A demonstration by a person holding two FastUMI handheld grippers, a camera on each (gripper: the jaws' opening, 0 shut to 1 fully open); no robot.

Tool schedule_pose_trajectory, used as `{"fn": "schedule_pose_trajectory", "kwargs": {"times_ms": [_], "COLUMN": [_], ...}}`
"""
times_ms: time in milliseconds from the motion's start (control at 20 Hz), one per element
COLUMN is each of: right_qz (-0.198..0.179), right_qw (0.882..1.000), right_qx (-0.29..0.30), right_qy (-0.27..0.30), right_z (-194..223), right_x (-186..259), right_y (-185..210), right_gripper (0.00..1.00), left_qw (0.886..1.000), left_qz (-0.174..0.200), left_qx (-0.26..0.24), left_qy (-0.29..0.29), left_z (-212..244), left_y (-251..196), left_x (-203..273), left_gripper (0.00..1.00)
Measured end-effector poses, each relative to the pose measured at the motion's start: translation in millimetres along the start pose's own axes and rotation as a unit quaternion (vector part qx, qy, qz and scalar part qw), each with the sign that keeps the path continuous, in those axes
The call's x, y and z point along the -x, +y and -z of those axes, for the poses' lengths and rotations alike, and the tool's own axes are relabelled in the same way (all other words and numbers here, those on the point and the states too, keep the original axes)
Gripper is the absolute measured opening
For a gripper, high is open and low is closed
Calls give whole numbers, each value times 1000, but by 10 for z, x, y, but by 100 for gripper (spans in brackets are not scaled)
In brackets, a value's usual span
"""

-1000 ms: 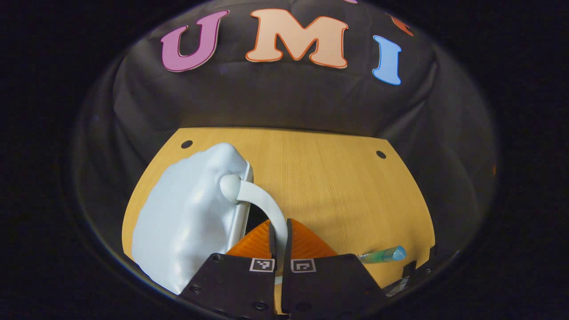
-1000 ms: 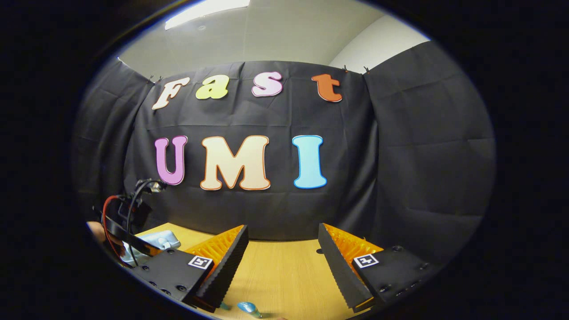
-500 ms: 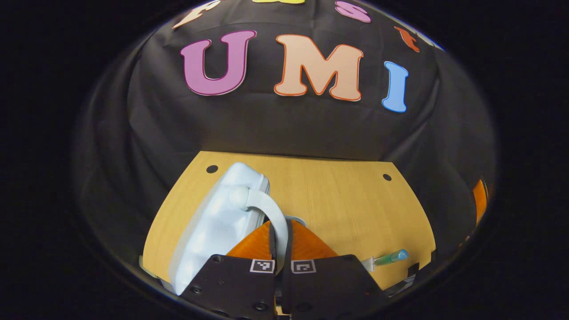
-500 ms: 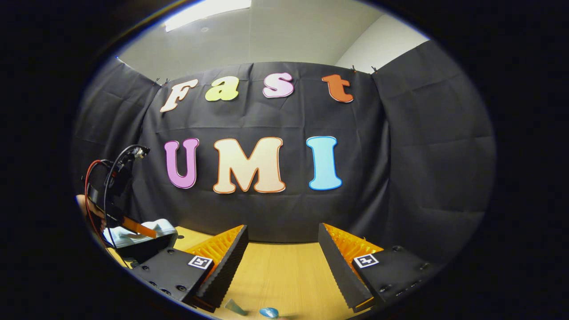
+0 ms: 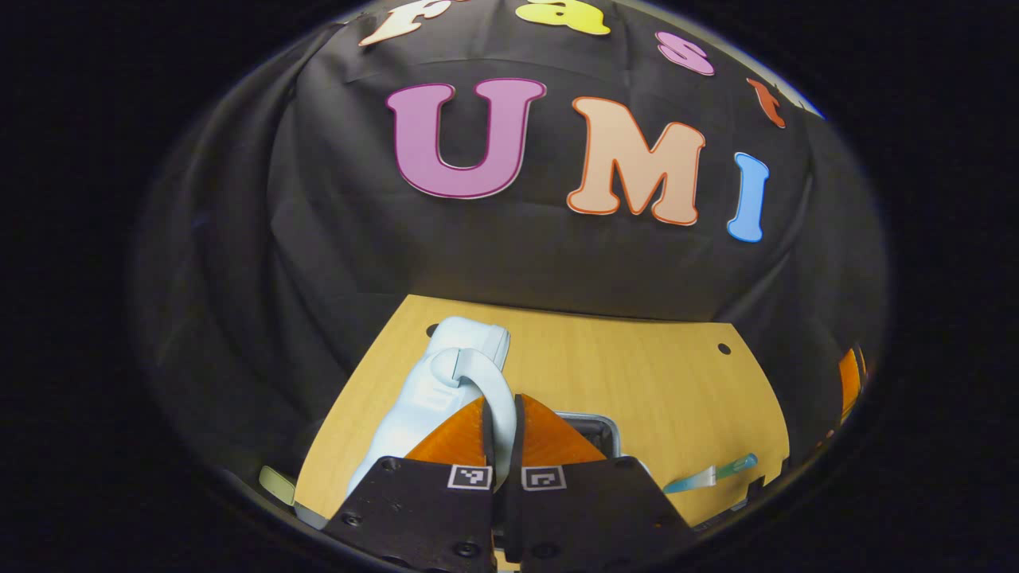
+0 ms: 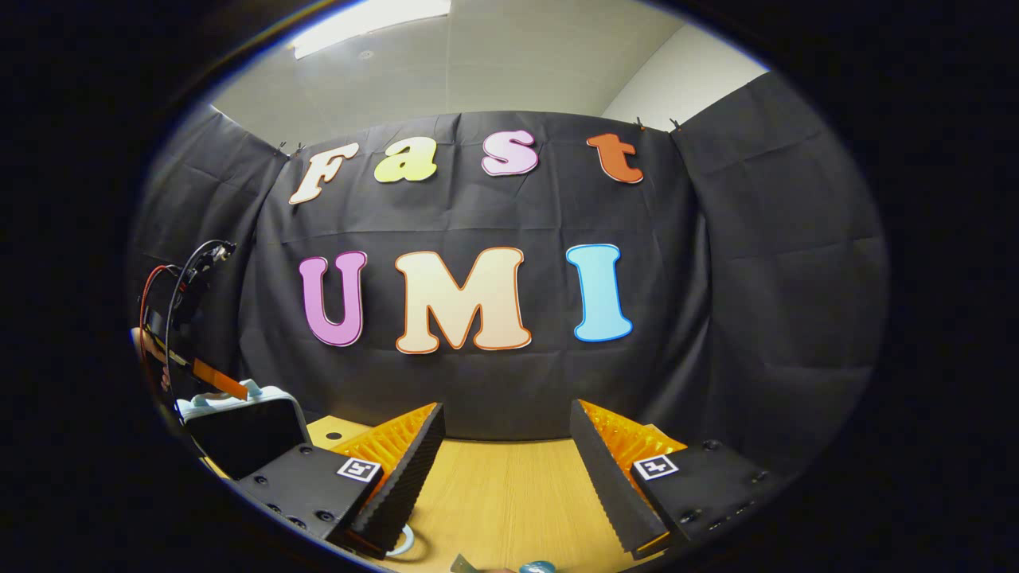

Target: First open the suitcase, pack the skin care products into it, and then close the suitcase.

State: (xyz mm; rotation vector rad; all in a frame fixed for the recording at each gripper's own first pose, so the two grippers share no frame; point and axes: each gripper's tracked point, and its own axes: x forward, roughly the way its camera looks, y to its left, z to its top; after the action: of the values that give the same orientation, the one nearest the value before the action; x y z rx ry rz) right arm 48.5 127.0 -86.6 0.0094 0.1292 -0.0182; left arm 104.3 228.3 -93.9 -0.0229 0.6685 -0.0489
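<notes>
Left gripper view: my left gripper [image 5: 501, 430] clamped on suitcase handle [image 5: 486, 378], lid [image 5: 422, 398] raised; right gripper [image 6: 505, 469] wide open, holding nothing.

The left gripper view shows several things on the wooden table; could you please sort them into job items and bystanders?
Job:
- pale blue hard-shell suitcase, lid raised by its curved handle
- left tool, shut on that handle
- green-and-blue skincare tube, lying at the table's right edge

Lying about:
- light wooden table, merely the support
- pale green thing at the table's left edge, too small to identify

Pale blue suitcase [image 5: 446, 374] — dark lining inside; light wood-grain worktop [image 5: 637, 374]; teal-capped clear tube [image 5: 712, 475] at lower right.
</notes>
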Motion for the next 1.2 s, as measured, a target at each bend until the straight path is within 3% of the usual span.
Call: {"fn": "schedule_pose_trajectory", "kwargs": {"times_ms": [350, 650, 950, 1200], "right_qz": [3, -13, -6, -2], "right_qw": [1000, 999, 1000, 1000], "right_qx": [-2, -24, 3, 13], "right_qy": [-6, -15, -7, 0], "right_z": [-70, -180, -139, -101], "right_x": [-116, -140, -129, -105], "right_y": [340, 663, 771, 799], "right_gripper": [99, 99, 99, 96], "left_qw": [999, 998, 991, 977], "left_qz": [-32, -43, -106, -116], "left_qx": [5, 46, 79, 167], "left_qy": [-4, -4, 19, 65], "left_z": [-30, 94, 556, 1146], "left_y": [833, 1507, 2400, 2801], "left_x": [-126, -254, -523, -791], "left_gripper": [0, 0, 0, 0]}}
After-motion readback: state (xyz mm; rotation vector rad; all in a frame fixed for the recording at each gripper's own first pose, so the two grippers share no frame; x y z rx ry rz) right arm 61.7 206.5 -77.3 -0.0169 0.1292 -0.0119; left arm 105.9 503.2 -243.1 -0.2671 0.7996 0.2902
